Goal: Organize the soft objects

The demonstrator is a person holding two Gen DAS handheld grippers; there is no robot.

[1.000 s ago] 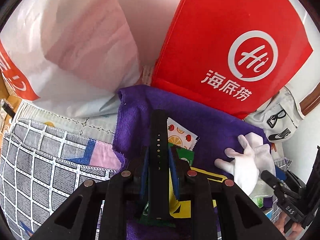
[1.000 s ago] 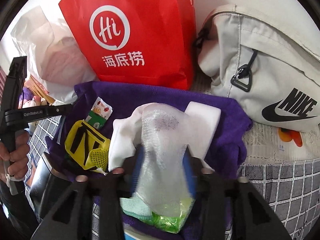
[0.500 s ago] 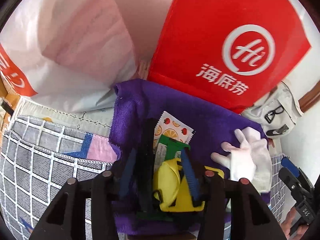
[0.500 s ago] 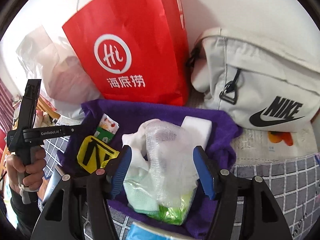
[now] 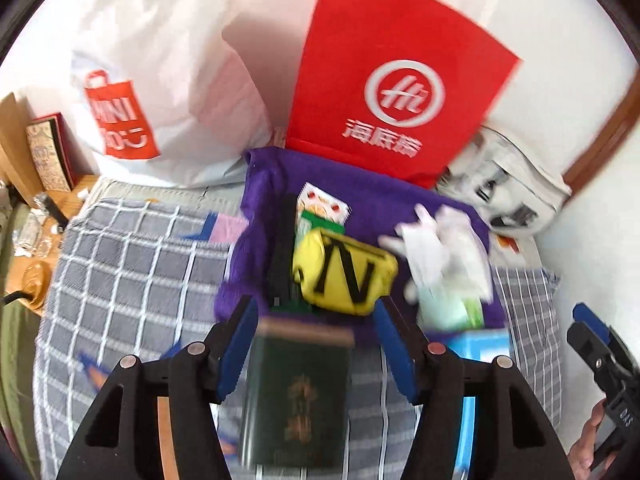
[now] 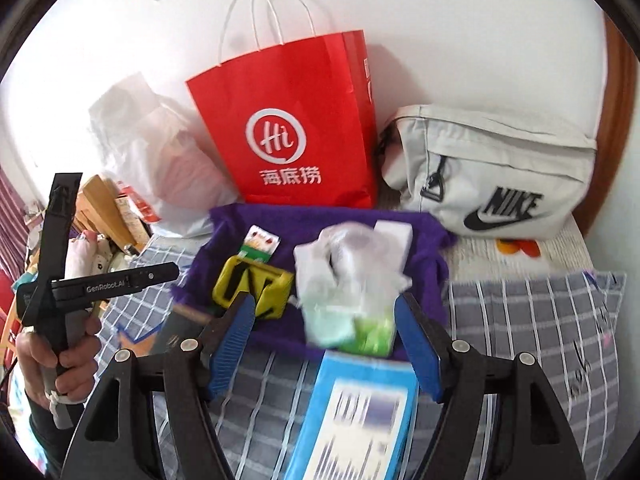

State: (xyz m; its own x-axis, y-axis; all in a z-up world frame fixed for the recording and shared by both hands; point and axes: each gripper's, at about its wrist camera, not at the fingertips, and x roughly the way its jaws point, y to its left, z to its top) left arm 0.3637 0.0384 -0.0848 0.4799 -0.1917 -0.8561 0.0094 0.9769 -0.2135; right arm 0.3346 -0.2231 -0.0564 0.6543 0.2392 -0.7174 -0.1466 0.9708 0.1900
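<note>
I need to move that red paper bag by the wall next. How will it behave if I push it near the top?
The red paper bag stands tall on a narrow base, so it will probably tip rather than slide. Its thin paper sides likely crease easily. It looks light; what is inside cannot be seen.

Far side: red paper bag (image 6: 296, 128) upright against the wall, white plastic bag (image 6: 160, 152) to its left, grey sling bag (image 6: 492, 176) to its right; together they close off the back edge of the purple towel (image 6: 424, 240). Towel surface: crowded by yellow pouch (image 5: 344, 272), snack packet (image 5: 324, 208) and heap of white gloves and wrappers (image 6: 352, 276); bare purple only along the far strip and right margin. Near side: dark green booklet (image 5: 296, 392) and blue box (image 6: 360, 412) lie before the towel. Checked bedcover (image 6: 532, 332): open to the right and to the left (image 5: 120, 264).
</note>
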